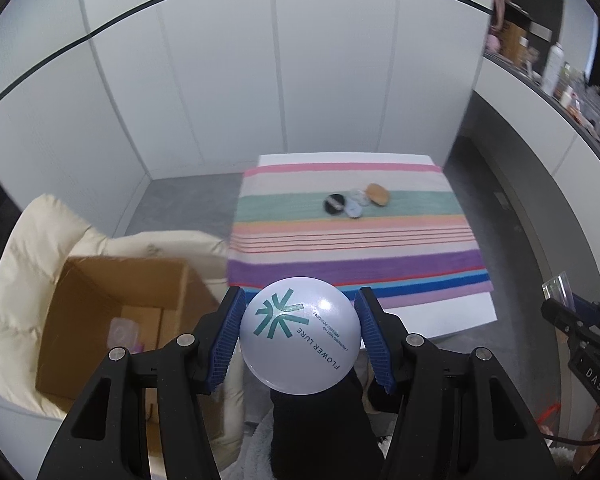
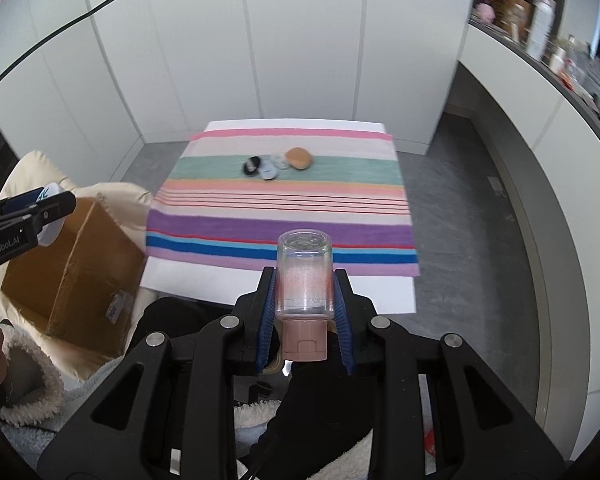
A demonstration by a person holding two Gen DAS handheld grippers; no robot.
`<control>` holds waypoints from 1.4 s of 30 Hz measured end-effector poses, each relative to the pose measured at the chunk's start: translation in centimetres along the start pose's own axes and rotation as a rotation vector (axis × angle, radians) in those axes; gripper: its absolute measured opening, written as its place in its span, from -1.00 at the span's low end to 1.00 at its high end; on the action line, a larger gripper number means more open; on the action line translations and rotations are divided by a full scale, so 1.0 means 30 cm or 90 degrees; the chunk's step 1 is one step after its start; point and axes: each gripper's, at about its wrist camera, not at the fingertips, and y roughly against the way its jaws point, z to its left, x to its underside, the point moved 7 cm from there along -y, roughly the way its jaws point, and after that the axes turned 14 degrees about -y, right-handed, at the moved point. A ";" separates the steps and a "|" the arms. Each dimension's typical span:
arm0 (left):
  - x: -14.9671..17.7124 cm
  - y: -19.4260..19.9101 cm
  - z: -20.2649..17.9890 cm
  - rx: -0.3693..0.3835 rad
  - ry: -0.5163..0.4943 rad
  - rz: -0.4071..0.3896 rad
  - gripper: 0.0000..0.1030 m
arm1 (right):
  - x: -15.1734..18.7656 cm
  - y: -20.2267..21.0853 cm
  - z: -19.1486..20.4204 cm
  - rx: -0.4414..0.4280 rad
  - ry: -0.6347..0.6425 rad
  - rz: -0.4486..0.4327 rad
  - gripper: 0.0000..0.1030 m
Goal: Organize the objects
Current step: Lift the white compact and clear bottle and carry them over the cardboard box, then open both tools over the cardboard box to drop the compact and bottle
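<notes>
The left gripper (image 1: 300, 336) is up in the air beside the cardboard box (image 1: 112, 320), squeezing a round white compact (image 1: 300, 334). The right gripper (image 2: 305, 316) is raised near the striped table (image 2: 284, 204), pinching a clear bottle (image 2: 305, 276).

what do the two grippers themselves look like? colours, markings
Both the left gripper and the right gripper are matte black, with triangular cut-outs in the arms, silver round pivot pins, and blue ribbed pads on the fingers. White "GenRobot.AI" lettering runs along the left gripper's side in the right wrist view. No cables visible.
</notes>
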 end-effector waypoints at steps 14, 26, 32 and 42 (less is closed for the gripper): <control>0.364 0.071 0.434 -0.110 0.173 0.068 0.13 | 0.113 -0.048 0.495 -0.126 0.168 0.037 -0.45; 0.740 0.181 0.741 -0.185 0.315 0.105 0.13 | 0.361 -0.061 1.042 -0.242 0.357 0.095 -0.45; 0.772 0.149 0.784 -0.172 0.332 0.116 0.13 | 0.473 -0.065 1.197 -0.256 0.417 0.114 -0.45; 0.683 -0.001 0.834 -0.151 0.290 0.097 0.13 | 0.468 -0.182 1.305 -0.246 0.434 0.118 -0.45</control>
